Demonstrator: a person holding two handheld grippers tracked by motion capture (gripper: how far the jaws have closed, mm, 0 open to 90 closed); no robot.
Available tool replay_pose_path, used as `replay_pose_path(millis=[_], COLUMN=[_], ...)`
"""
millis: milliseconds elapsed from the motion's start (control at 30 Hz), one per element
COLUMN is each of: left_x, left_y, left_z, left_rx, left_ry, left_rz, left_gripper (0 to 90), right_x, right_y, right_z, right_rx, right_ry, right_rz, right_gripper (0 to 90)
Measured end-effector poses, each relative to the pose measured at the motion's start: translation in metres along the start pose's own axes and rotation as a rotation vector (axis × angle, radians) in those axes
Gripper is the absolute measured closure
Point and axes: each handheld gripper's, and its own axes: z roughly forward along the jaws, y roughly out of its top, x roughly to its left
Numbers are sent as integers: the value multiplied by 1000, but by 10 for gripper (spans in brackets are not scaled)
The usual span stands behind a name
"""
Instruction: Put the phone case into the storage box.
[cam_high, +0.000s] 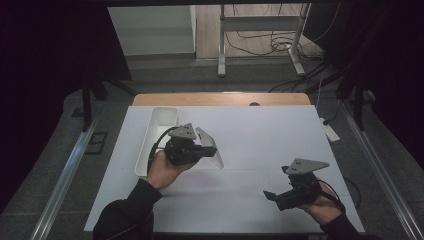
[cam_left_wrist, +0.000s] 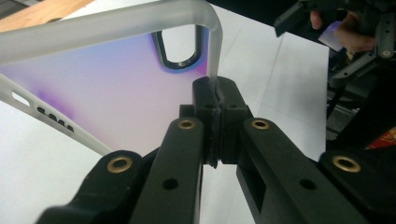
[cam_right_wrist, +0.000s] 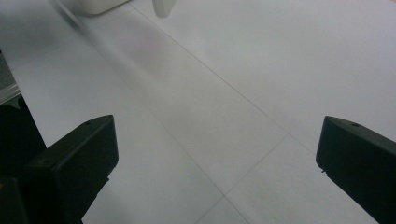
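A translucent phone case (cam_high: 216, 157) with a dark camera cutout hangs above the white table (cam_high: 270, 135), left of centre. My left gripper (cam_high: 208, 149) is shut on its edge. In the left gripper view the jaws (cam_left_wrist: 217, 93) pinch the frosted rim near a corner, and the case (cam_left_wrist: 102, 88) shows a purple tint. My right gripper (cam_high: 277, 182) is held over the table's front right, pointing left, open with nothing between its jaws. The right gripper view has the two jaws (cam_right_wrist: 217, 140) wide apart over bare table. The right gripper (cam_left_wrist: 299, 14) also appears far off in the left gripper view.
A long white tray (cam_high: 162, 117) lies at the table's left, just behind my left hand; its corner (cam_right_wrist: 98, 5) sits at the top of the right gripper view. A wooden strip (cam_high: 220, 98) borders the far edge. Cables and a metal stand sit on the floor beyond.
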Motion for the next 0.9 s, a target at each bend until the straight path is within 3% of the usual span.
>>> replay_pose_path(millis=[333, 900], left_x=[11, 27], left_y=[7, 19], left_z=[-10, -24], left_rx=[9, 16], left_ry=[45, 119], left_rz=[-5, -19], left_gripper=[888, 887], right_x=[-6, -18], right_y=[-12, -35], right_z=[-9, -29], right_rx=[-1, -14], right_ry=[-38, -92], right_rz=[18, 100], right_gripper=[0, 0])
